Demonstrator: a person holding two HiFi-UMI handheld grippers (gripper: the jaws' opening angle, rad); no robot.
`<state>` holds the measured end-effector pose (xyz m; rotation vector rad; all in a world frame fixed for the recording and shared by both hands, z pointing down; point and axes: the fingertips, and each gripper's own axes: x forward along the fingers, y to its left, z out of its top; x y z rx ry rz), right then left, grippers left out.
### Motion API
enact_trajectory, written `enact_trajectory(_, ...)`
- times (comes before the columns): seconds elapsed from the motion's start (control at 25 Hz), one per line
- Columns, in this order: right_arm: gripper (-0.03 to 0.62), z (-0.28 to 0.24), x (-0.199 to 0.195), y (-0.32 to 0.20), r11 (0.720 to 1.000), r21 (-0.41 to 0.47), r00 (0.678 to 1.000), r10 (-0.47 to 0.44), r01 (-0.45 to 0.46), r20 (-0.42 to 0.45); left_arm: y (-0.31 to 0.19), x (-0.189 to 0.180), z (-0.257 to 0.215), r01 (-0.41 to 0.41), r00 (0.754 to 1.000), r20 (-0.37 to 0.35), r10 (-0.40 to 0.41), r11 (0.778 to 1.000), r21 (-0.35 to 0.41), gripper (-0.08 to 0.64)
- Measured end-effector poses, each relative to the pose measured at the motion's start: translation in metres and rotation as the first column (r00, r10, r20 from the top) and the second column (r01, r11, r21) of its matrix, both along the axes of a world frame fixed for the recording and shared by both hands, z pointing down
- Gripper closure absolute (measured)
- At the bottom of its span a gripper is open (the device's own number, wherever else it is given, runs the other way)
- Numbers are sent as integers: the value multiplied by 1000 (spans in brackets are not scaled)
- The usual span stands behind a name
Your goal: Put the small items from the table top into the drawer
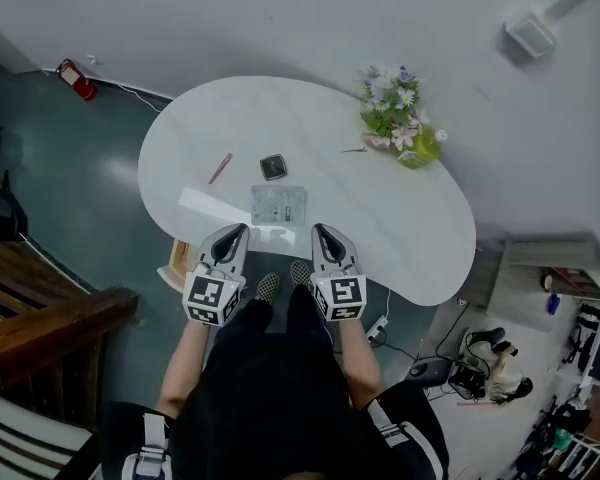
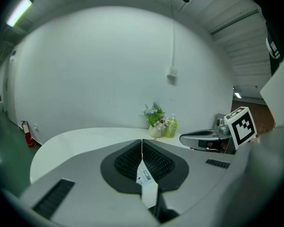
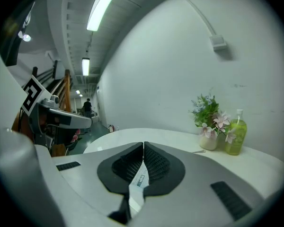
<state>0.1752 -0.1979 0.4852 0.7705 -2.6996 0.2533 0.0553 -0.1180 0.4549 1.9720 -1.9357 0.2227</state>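
Grey left gripper (image 1: 236,232) and right gripper (image 1: 321,232) show jaws clenched, empty; the thin red pen (image 1: 220,168), probably light, suits a mid-shaft pinch.

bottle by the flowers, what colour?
Yellow-green bottle; clearest in the right gripper view.

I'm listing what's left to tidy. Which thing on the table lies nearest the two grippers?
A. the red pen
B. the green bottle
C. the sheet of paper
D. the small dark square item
C: the sheet of paper lies just beyond the tips of the left gripper and the right gripper.
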Motion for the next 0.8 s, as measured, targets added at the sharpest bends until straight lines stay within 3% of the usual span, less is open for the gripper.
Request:
enact_trajectory(0.36,561,67,-22,-37,987,-84,986,-142,135,-83,-30,-1,63,69,997,-31,-72,992,-102,540)
enact_trajectory(0.8,562,131,-43,-54,961,-185,965,-231,207,-121,-45,-7,132,124,986,-89,-144,972,-202,540)
